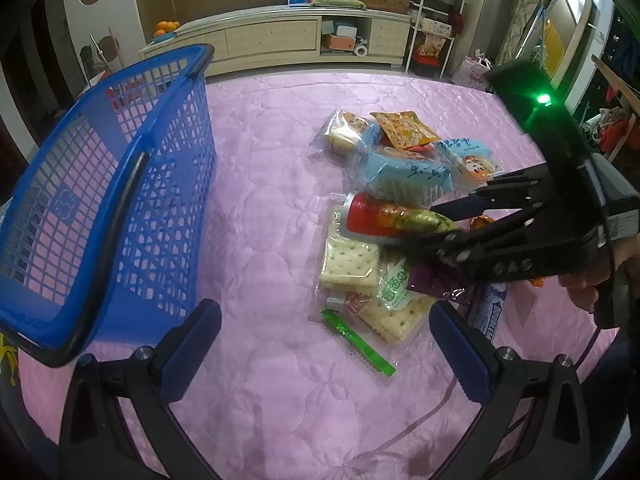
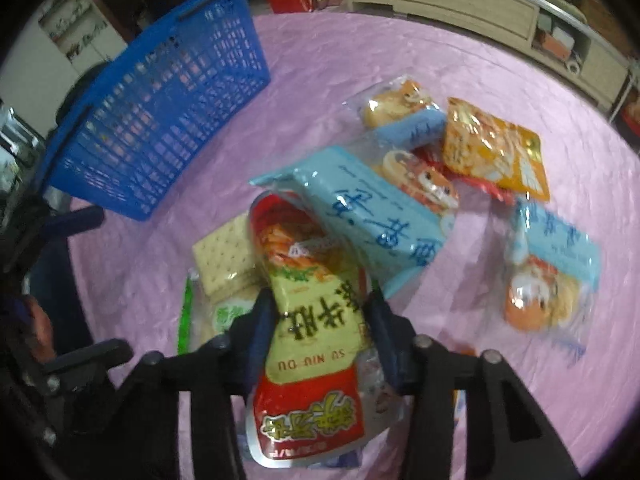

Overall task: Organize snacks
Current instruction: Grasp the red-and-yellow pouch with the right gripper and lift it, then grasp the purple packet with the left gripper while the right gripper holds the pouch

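Right claw (image 2: 318,316): we see its blue pads pinching the red-and-yellow foil snack packet (image 2: 308,312) atop the near pile.
Left claw (image 1: 324,344): wide, empty.
Blue plastic mesh basket (image 1: 120,184): far left on the pink quilted bench (image 1: 272,160).

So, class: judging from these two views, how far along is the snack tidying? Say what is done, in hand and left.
Done: nothing visible; the blue basket shows no snacks through its mesh. In hand: the right gripper has its pads on the red and yellow packet, which lies in the pile. The left gripper is open above the pink cloth. Left: the crackers, blue packs and the others.
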### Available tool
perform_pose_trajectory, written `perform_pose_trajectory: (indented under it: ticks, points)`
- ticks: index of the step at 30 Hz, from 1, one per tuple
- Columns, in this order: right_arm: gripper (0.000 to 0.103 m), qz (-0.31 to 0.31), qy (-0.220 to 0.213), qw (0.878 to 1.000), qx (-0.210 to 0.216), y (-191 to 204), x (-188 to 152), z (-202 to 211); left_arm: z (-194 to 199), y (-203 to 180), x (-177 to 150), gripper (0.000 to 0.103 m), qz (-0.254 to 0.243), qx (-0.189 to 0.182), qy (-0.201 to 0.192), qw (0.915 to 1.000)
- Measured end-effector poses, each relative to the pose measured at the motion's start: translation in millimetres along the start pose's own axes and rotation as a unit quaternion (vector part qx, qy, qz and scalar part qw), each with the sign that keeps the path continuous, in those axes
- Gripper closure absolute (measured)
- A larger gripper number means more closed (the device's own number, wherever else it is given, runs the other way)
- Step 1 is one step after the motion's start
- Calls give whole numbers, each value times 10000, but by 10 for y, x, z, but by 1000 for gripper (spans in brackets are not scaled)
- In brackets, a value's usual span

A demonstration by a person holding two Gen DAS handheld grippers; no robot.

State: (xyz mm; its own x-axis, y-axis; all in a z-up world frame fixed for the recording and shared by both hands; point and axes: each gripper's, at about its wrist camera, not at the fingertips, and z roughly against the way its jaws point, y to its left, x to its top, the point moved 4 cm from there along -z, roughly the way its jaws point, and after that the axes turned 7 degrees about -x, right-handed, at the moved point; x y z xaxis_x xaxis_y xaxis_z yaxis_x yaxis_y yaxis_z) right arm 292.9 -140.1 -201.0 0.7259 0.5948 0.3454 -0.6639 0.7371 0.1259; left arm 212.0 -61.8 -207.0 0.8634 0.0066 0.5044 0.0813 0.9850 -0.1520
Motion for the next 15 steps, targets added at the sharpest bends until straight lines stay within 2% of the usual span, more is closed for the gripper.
perform_pose_trajectory:
  ticks: [5, 10, 15]
  points:
    - [65, -356, -431, 9984, -132, -65, -196, 313, 104, -81, -49, 0, -76, -63, -62, 9999]
    - [68, -713, -795, 9933, -439, -143, -422, 686, 206, -223, -54, 0, -282, -185, -143, 9993]
    - [69, -1322, -1206, 9807, -786, -248, -619, 950, 309, -369, -10, 0, -545, -386, -225, 9975]
